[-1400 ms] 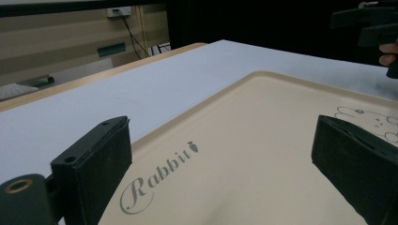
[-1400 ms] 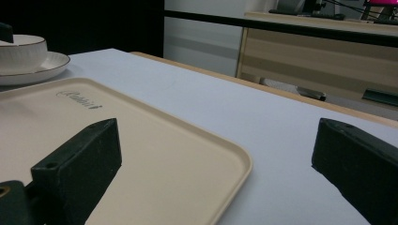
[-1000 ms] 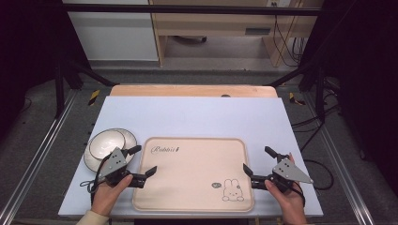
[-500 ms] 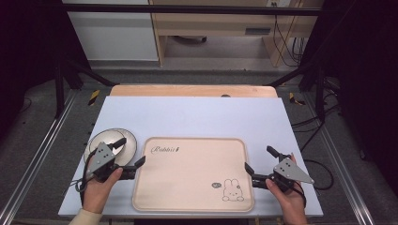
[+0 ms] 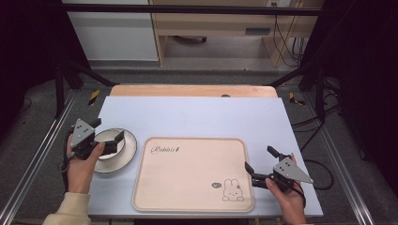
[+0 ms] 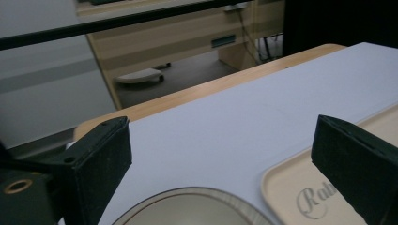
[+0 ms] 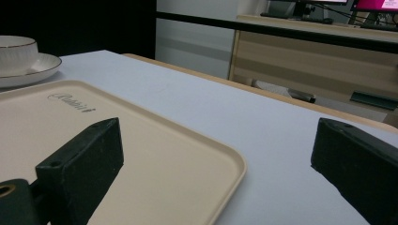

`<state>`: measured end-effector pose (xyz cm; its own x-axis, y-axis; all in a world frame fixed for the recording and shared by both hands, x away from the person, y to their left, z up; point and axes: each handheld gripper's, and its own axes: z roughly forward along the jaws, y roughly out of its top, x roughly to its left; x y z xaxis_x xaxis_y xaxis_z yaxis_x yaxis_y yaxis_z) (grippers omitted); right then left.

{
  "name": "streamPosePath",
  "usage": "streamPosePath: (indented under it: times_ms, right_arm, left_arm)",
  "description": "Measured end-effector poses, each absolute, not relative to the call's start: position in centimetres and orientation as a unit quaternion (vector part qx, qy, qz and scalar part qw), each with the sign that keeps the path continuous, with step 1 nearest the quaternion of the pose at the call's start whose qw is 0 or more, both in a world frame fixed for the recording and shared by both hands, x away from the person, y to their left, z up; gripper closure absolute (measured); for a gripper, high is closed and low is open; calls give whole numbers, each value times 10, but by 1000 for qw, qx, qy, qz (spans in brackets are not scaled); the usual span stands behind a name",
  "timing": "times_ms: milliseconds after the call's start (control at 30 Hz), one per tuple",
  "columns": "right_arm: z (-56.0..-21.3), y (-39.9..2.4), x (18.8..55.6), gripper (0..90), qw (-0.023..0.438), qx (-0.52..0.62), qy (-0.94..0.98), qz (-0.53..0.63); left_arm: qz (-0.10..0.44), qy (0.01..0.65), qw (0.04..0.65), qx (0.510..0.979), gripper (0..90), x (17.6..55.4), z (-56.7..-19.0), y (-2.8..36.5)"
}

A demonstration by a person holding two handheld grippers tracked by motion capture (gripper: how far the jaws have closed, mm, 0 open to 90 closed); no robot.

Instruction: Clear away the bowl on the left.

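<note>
Black left hand-held gripper [image 5: 109,136] wide open over bowl [image 5: 109,143], gripping nothing.

The high view looks forward and down on the whole bench [image 5: 197,112] from above its near edge. Each hand-held gripper's camera sits low and close, facing away across the bench; both share the tray [image 6: 291,187] [image 7: 155,159].

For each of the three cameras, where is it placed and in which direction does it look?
High view: above the person's side, looking forward and down at the tray; both hands and forearms show.
Left gripper view: on the left gripper, over the plate; its open jaws show.
Right gripper view: on the right gripper, facing across the tray; open jaws show.
All views share tray and plate.
</note>
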<state>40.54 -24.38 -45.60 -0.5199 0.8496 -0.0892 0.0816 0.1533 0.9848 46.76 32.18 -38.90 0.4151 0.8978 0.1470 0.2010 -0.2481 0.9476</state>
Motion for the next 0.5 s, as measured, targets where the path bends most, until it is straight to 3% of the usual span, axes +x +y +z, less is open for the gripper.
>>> streamPosePath:
  times_ms: [267, 500]
  right_arm:
    - [-455, -242, 405, 29, 349, 341, 676, 552]
    - [-455, -242, 405, 29, 349, 342, 676, 552]
  left_arm:
    - [357, 482, 417, 682, 58, 462, -397, 358]
    - [355, 518, 389, 674, 89, 463, -407, 372]
